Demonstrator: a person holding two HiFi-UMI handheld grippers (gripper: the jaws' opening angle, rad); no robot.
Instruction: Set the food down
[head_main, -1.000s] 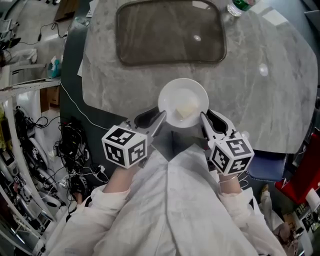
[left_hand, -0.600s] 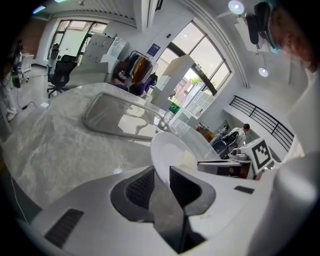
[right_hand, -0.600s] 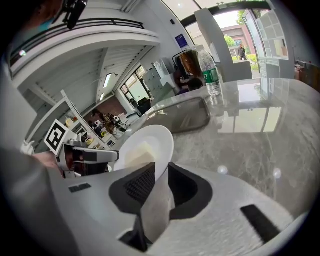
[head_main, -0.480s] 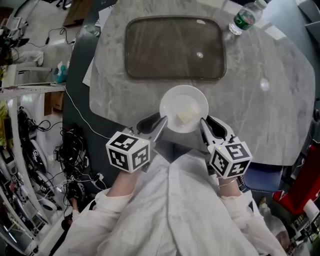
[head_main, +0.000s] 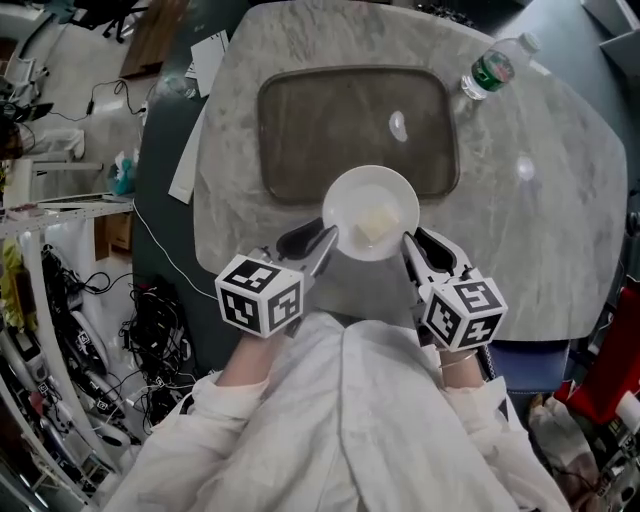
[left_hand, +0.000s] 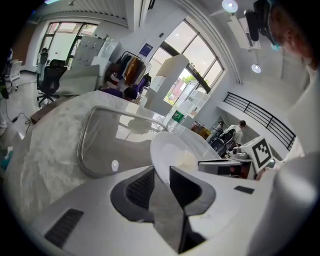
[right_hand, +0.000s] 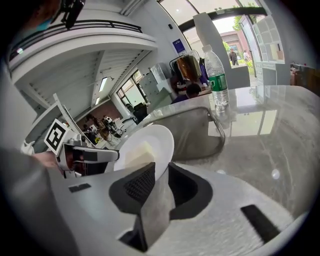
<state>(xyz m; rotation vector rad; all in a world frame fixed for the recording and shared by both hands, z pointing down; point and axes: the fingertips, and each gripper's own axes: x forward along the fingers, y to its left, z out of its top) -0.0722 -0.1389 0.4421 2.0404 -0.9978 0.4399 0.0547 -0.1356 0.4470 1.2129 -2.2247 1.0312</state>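
A white plate (head_main: 370, 212) with a pale block of food (head_main: 374, 224) on it hangs above the near rim of the dark tray (head_main: 300, 130). My left gripper (head_main: 328, 241) is shut on the plate's left rim, my right gripper (head_main: 408, 243) on its right rim. In the left gripper view the plate (left_hand: 172, 155) runs edge-on between the two dark pads (left_hand: 141, 189), and the other gripper (left_hand: 225, 165) shows beyond it. In the right gripper view the plate (right_hand: 145, 147) sits the same way between the pads (right_hand: 142, 184).
The tray lies on a grey marble table (head_main: 550, 240). A water bottle (head_main: 492, 66) stands at the tray's far right corner, seen upright in the right gripper view (right_hand: 216, 82). A sheet of paper (head_main: 190, 170) hangs off the table's left edge. Cables (head_main: 90, 330) cover the floor at left.
Both grippers have carried the plate away from the body, from the table's near edge to over the tray's near rim. The grips have not changed.
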